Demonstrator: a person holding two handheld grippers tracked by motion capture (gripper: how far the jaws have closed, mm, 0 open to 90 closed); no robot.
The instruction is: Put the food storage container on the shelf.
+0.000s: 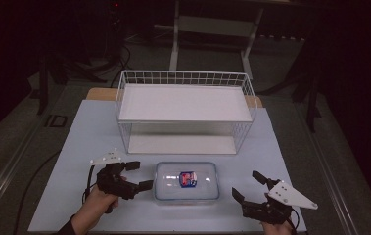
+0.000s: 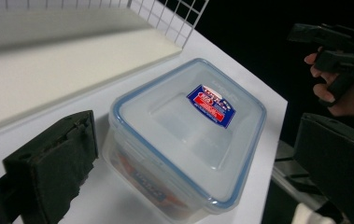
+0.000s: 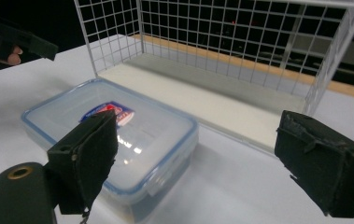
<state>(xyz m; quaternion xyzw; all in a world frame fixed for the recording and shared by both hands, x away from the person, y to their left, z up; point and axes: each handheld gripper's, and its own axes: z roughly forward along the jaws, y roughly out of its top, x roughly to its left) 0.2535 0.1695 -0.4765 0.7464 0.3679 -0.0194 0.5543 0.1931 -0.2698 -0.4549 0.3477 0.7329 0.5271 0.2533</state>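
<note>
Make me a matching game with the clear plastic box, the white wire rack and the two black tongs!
Things:
1. clear plastic box with blue-rimmed lid
2. white wire rack
3. left black tongs
4. right black tongs

Places:
A. behind the box
B. right of the box, open
C. between both tongs
D. left of the box, open

Pairs: 1-C, 2-A, 3-D, 4-B

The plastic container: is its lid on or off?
On. The container has its blue-rimmed lid seated flat all round the rim.
</note>
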